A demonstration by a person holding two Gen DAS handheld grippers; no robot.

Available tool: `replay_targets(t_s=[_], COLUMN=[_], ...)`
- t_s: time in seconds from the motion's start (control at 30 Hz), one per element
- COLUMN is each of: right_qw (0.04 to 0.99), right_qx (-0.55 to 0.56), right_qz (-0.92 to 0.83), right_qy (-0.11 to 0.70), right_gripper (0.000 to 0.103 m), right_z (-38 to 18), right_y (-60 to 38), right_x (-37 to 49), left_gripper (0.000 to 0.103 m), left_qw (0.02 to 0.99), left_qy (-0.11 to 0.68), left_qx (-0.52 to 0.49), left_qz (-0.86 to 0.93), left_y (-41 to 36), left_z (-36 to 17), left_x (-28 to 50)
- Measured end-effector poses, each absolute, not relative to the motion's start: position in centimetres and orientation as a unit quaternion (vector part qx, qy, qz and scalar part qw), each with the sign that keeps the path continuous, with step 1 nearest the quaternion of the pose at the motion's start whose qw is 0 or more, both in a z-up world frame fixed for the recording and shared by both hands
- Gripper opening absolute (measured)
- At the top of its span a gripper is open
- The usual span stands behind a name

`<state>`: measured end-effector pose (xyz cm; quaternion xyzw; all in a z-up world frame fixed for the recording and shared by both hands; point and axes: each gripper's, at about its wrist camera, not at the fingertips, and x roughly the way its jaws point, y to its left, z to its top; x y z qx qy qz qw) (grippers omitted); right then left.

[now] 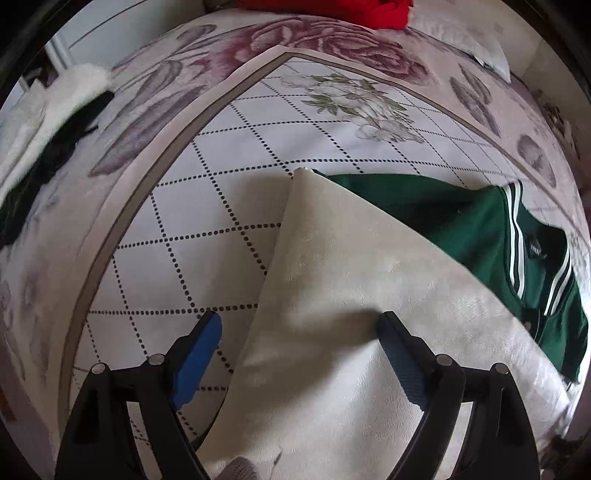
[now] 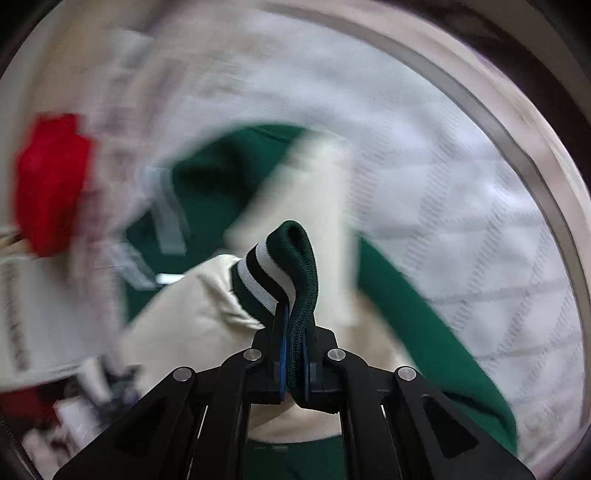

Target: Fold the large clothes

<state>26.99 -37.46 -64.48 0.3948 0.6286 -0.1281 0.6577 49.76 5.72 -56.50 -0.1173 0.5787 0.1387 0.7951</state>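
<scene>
A green varsity jacket (image 1: 443, 214) with cream sleeves and striped collar lies on the bed. In the left wrist view one cream sleeve (image 1: 332, 295) is folded across the body, pointing away. My left gripper (image 1: 299, 347) is open, its blue pads (image 1: 195, 362) straddling the sleeve just above it. My right gripper (image 2: 293, 354) is shut on the striped green cuff (image 2: 291, 266) of the other cream sleeve (image 2: 199, 317), held up over the jacket (image 2: 424, 325). The right wrist view is blurred by motion.
The bed has a white dotted-grid quilt (image 1: 229, 177) with a grey border and floral blanket around it. Red clothing (image 1: 362, 11) lies at the far edge, also in the right wrist view (image 2: 51, 184). White and black clothes (image 1: 55, 122) sit at left. A pillow (image 1: 465, 33) lies far right.
</scene>
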Motion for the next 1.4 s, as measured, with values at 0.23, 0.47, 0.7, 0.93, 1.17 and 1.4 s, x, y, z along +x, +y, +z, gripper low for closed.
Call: replay_targets(t_s=[0.23,0.47,0.7,0.93,1.17,1.4], right_qw=[0.694,0.668,0.705,0.618,0.6,0.619], right_qx=[0.325,0.196,0.15,0.138,0.331,0.215], right_qz=[-0.131,-0.092,-0.13,-0.083,-0.079,-0.075], right_qy=[0.629,0.712,0.681,0.769,0.725,0.751], right_gripper=[0.037,0.059,0.063,0.039,0.025,0.025], right_z=[-62.3,-66.8,-59.7,-68.1,-67.2,-64.2], right_y=[-36.6,-33.8,-36.3,-33.9,-34.0,-28.6], right_x=[26.8,28.0,24.4,21.8,19.7,19.6], left_gripper=[0.087,0.09,0.091,0.091,0.091,0.091], left_qw=[0.823,0.786,0.812,0.796,0.801,0.804], left_qy=[0.554,0.609,0.578,0.604,0.597,0.594], left_qx=[-0.077,-0.028,-0.058,-0.046,-0.038,-0.004], left_qz=[0.098,0.103,0.057,0.018,0.009,0.024], left_y=[2.1,-0.5,-1.5,-3.4,-1.6,-0.4], left_z=[-51.5,-58.5,-54.0,-54.7,-53.0,-52.3], left_x=[46.6,48.4,45.8,41.8,39.0,37.2])
